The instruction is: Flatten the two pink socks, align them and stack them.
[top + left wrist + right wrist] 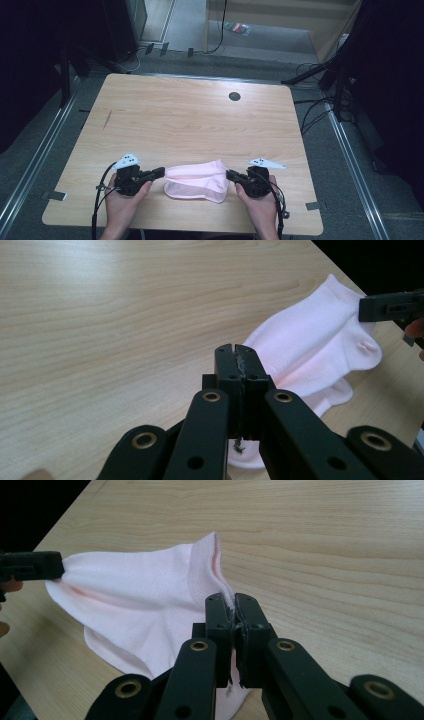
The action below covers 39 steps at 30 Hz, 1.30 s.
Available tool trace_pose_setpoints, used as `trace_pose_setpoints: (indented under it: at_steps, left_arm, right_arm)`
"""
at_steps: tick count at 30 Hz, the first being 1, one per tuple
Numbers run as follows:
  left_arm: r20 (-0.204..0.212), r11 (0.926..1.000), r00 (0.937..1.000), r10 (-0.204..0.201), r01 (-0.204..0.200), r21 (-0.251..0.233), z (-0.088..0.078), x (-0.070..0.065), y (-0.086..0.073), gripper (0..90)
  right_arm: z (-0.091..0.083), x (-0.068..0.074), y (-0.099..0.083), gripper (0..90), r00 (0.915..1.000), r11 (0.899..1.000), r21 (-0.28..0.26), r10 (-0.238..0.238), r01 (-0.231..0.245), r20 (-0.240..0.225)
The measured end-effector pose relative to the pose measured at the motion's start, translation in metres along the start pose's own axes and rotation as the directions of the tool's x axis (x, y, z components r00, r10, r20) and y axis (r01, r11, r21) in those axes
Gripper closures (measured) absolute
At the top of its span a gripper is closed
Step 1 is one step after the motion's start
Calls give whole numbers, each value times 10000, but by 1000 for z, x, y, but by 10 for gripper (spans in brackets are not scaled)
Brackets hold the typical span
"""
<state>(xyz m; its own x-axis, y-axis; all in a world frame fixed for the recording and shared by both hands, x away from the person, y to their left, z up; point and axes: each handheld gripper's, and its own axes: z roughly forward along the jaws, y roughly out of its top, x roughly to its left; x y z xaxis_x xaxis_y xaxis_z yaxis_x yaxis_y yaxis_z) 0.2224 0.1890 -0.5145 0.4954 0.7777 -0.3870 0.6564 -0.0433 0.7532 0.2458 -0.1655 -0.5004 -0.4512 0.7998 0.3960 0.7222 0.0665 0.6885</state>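
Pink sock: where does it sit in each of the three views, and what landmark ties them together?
High view: pink sock low centre, stretched between left gripper and right gripper.
Left gripper view: right of centre, beyond the shut jaws.
Right gripper view: left of centre, cuff at the jaws.
Shared landmark: the wooden table.

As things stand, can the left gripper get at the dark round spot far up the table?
Probably yes, but not at once: the left gripper is shut on the sock. The table before the spot lies bare.
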Motion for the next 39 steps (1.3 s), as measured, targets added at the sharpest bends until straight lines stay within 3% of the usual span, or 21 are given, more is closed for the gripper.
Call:
trace_pose_setpoints:
  at_steps: [3, 6, 15, 22, 26, 28, 29, 30, 31, 32, 33, 35, 36, 37, 39]
  left_arm:
    - [69, 9999, 9999, -93, 92, 80, 2, 2, -8, 900]
    - [229, 9992, 9995, -230, 223, 326, 5, 6, -14, 900]
    - [291, 9983, 9996, -12, -5, 578, 9, 4, -18, 900]
    - [425, 9959, 9988, -233, 194, 882, 9, 6, -20, 900]
    - [115, 9880, 9998, 161, -177, 1536, 21, 5, -26, 900]
    - [69, 9851, 9994, 330, -337, 1686, 25, 3, -28, 854]
    - [-77, 9866, 9990, 442, -425, 1577, 24, 2, -27, 733]
    - [-348, 9899, 9979, 539, -489, 1330, 22, 0, -25, 733]
    - [-516, 9936, 9969, 590, -536, 997, 18, -1, -23, 659]
    - [-352, 9972, 9974, 628, -613, 437, 10, -1, -20, 618]
    - [-253, 9972, 9969, 740, -737, 104, 7, -3, -18, 633]
    - [-62, 9963, 9963, 859, -859, -82, 5, -5, -18, 656]
    - [248, 9933, 9933, 1132, -1136, 190, 10, -8, -19, 715]
    - [248, 9933, 9933, 1132, -1136, 190, 10, -8, -19, 717]
    - [361, 9842, 9894, 1405, -1436, 1034, 24, -11, -25, 699]
  right_arm:
    - [0, 1, -4, 865, 9999, 9998, 129, -132, 132, 15]
    - [-1, -6, -14, 864, 9995, 9994, 294, 169, -161, -252]
    - [6, -10, -26, 863, 9989, 9984, 448, 366, -352, -292]
    - [10, -9, -30, 861, 9986, 9978, 522, 434, -418, -293]
    - [13, -7, -34, 857, 9999, 9983, 560, 160, -159, -15]
    - [18, -8, -37, 843, 9999, 9973, 726, 114, -114, -1]
    - [20, -10, -37, 736, 10000, 9964, 840, 86, -89, 39]
    - [20, -10, -37, 736, 10000, 9964, 840, 86, -89, 39]
    - [19, -10, -37, 675, 9999, 9976, 687, 36, -42, 95]
    - [13, -10, -34, 621, 10000, 9997, 217, 70, -71, 58]
    - [10, -9, -32, 622, 9999, 9999, 31, 133, -133, 11]
    - [6, -8, -30, 634, 9999, 9997, -230, 121, -122, -39]
    - [3, -2, -30, 696, 9999, 9991, -411, 31, -37, -151]
    - [3, -2, -30, 696, 9999, 9991, -411, 31, -37, -151]
    - [12, 4, -34, 724, 9986, 9988, 143, -469, 472, -239]
